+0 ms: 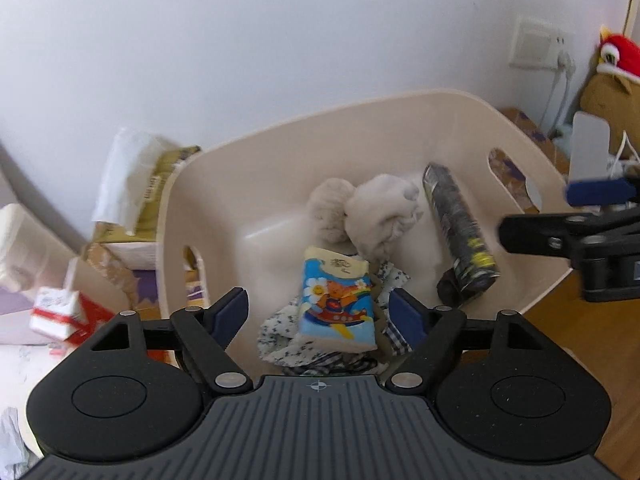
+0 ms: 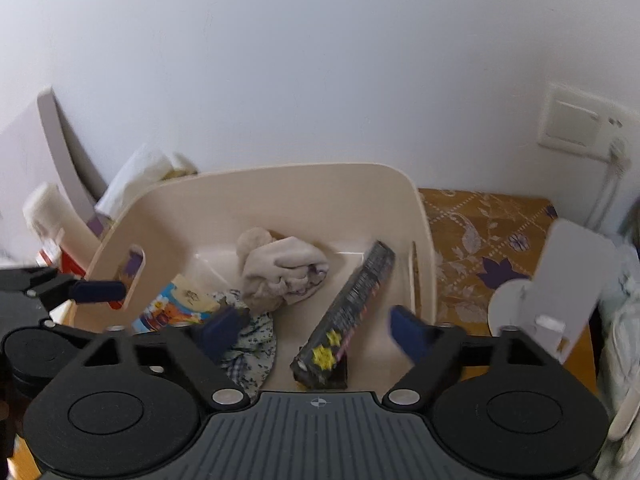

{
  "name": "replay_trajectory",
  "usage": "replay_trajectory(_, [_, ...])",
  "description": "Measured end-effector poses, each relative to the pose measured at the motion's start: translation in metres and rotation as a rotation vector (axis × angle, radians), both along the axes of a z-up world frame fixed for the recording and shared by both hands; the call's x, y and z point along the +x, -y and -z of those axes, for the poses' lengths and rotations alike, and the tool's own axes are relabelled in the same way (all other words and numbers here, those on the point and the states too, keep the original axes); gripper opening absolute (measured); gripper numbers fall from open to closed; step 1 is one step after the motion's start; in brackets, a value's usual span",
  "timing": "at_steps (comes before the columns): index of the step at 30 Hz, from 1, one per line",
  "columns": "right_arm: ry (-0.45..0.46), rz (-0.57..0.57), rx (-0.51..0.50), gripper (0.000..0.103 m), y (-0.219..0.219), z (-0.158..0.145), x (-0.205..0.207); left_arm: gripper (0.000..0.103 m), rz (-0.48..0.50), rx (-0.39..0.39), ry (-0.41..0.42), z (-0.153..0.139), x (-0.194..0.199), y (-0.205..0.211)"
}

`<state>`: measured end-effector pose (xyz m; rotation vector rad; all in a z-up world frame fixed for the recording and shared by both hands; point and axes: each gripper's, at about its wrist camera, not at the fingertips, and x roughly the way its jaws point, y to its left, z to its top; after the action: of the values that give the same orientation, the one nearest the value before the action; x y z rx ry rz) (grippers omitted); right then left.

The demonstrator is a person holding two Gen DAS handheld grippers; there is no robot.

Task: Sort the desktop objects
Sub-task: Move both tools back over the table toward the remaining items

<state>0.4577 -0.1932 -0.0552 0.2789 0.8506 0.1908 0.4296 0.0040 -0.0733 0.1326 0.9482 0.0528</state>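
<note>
**Both tongs spread over the cream bin**

Left gripper [image 1: 320, 314] spread wide, pinching nothing; bright cartoon-printed tissue pack [image 1: 339, 304] lying between its blue pads, tilted atop a crumpled floral and checked cloth [image 1: 288, 340] inside the smooth cream plastic bin [image 1: 280, 152]. Right gripper [image 2: 316, 332] likewise spread and holding nothing, hovering above the long dark box with yellow print [image 2: 346, 312], which leans against the bin wall from 6 toward 12 o'clock. Beige bundled soft cloth [image 1: 372, 208] at 12 o'clock of the tissue pack, touching it. Dark box at 2 o'clock of the pack, apart from it. Outside the bin: crinkled white packet [image 1: 124, 176] at 10 o'clock, patterned brown mat [image 2: 480, 236] at 3 o'clock, white wall socket [image 2: 576, 128] above.
</note>
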Motion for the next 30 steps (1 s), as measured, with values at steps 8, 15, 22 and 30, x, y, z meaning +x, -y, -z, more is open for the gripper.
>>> replay_trajectory(8, [-0.044,0.065,0.075,0.103,0.026,-0.002,-0.039,0.084,-0.076,-0.010,0.071,-0.026,-0.045,-0.017])
replay_trajectory(15, [-0.091,0.046,0.037,0.103,0.031,0.014,-0.068,0.084,-0.108,-0.010,0.026,-0.016,-0.078,-0.026])
replay_trajectory(22, [-0.101,-0.019,-0.066,0.103,0.020,0.034,-0.099,0.084,-0.160,-0.060,-0.066,0.015,-0.113,-0.032])
replay_trajectory(30, [-0.132,-0.081,-0.135,0.103,0.011,0.056,-0.127,0.084,-0.237,-0.169,-0.143,0.037,-0.145,-0.028])
